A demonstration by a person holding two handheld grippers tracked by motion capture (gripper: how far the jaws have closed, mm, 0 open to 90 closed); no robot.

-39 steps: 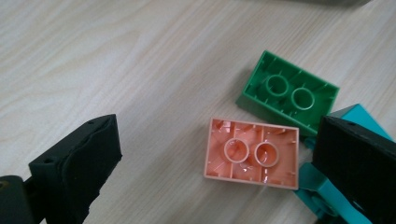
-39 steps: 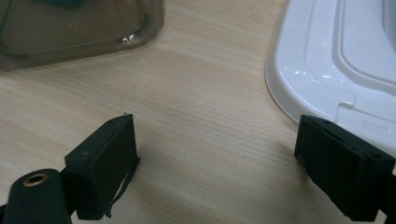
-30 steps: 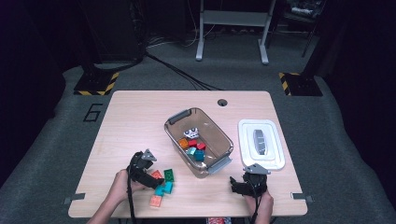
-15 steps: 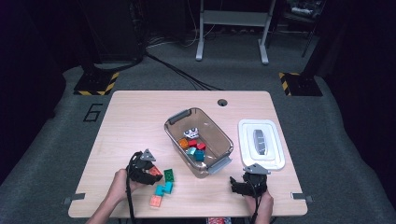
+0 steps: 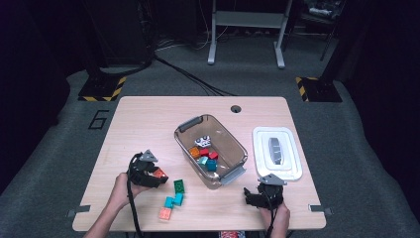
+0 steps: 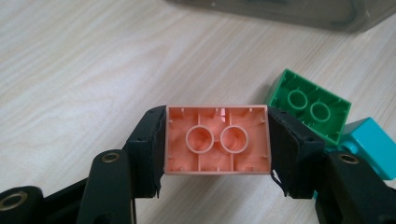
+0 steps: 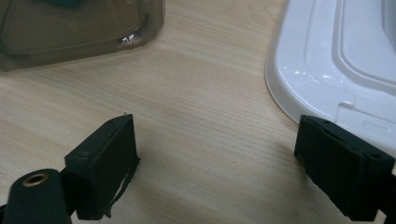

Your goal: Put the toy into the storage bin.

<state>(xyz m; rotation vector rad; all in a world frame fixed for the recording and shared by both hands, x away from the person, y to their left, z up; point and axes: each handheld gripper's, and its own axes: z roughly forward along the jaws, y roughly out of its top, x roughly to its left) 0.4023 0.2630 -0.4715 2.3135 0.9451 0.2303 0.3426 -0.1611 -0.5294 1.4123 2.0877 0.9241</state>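
Observation:
In the left gripper view an orange brick (image 6: pixel 217 140) shows its hollow underside, and my left gripper (image 6: pixel 217 140) is shut on it, pads pressing both short ends. Its jaws have just been closing on that brick. From above, the left gripper (image 5: pixel 157 174) holds the orange brick (image 5: pixel 159 173) slightly above the table, near the front left. My right gripper (image 5: pixel 262 192) rests at the front right, between bin and lid. The right gripper (image 7: pixel 215 140) stands wide open with bare wood between its pads.
A green brick (image 5: pixel 179 185) (image 6: pixel 310 105), a teal brick (image 5: pixel 174 201) (image 6: pixel 371 144) and a salmon brick (image 5: pixel 165 213) lie beside the left gripper. The clear bin (image 5: pixel 190 122) (image 7: pixel 79 32) holds several bricks. A white lid (image 5: pixel 276 153) (image 7: pixel 336 60) lies to its right.
The left gripper's jaws closed onto the orange brick and raised it a little off the table. The right gripper stayed put.

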